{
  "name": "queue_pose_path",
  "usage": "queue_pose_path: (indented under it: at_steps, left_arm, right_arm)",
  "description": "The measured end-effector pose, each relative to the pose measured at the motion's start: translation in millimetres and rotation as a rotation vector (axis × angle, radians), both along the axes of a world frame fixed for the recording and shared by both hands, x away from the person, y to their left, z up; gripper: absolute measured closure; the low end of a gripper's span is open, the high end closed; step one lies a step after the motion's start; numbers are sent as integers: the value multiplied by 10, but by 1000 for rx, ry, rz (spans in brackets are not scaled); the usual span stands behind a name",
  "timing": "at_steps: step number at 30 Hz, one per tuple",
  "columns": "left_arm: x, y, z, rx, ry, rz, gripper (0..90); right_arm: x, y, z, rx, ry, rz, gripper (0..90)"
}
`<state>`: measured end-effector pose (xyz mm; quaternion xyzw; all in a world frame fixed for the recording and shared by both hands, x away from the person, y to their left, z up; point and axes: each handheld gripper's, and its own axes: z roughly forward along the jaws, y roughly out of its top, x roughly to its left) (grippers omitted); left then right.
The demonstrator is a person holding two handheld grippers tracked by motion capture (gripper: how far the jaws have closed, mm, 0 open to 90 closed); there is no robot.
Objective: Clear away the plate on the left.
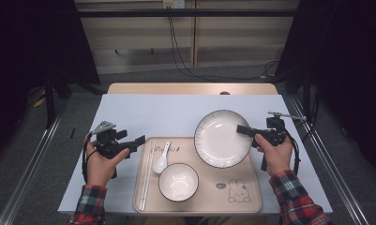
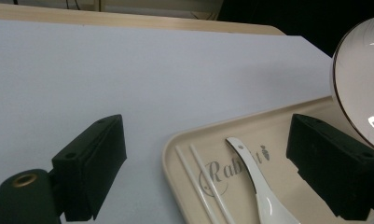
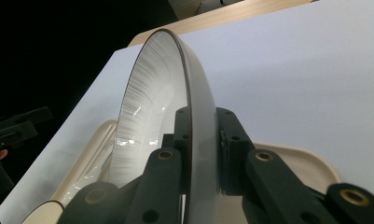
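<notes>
- Your right gripper is pinching the white plate by its right rim. In the right gripper view you can see the two jaws clamped on either side of the plate's edge, one against the ribbed inner face and one against the smooth back.
- The plate's got a thin dark line round the rim. From the high view it sits over the upper right part of the beige tray, with its top edge sticking out past the tray over the white worktop. Whether it's lifted clear of the tray or still resting on it, can't tell from here.
- Your left gripper is spread wide with nothing between the jaws. It's just left of the tray's top left corner, pointing toward it.
- In the left gripper view, the tray corner sits between the two jaws, further off, and neither jaw touches it.
- On the tray: a pair of white chopsticks lying along the left side, a white spoon just beside them, and a white bowl below the spoon, near the front edge.
- There's a little rabbit drawing printed on the tray's lower right corner.
</notes>
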<state>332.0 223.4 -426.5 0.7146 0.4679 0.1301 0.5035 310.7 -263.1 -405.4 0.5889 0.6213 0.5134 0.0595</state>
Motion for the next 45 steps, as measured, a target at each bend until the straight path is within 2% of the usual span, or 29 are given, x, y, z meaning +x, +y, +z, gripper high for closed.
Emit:
queue_pose_path:
  at_steps: [6,8,18,21,24,27,33,45]
  left_arm:
    - [-54,66,1,-6,-18,0,99]
    - [-75,82,6,1,-26,-16,95]
    - [-187,109,36,14,-83,-28,68]
    - [-222,118,33,5,-107,-29,59]
    - [-240,141,26,28,-114,-36,57]
    - [-259,160,12,20,-119,-33,53]
    - [-277,184,-43,38,-139,-27,45]
    - [-307,197,-47,26,-155,-39,44]
  right_arm:
    - [4,-6,0,3,-3,-2,806]
    - [4,-3,-1,6,-4,1,806]
    - [-1,-4,4,14,-3,0,806]
    - [-2,-4,5,16,-2,0,806]
    - [0,0,4,19,0,1,806]
    - [-3,8,4,19,4,3,806]
    - [14,41,-11,17,7,18,805]
    - [28,109,-41,2,16,37,805]
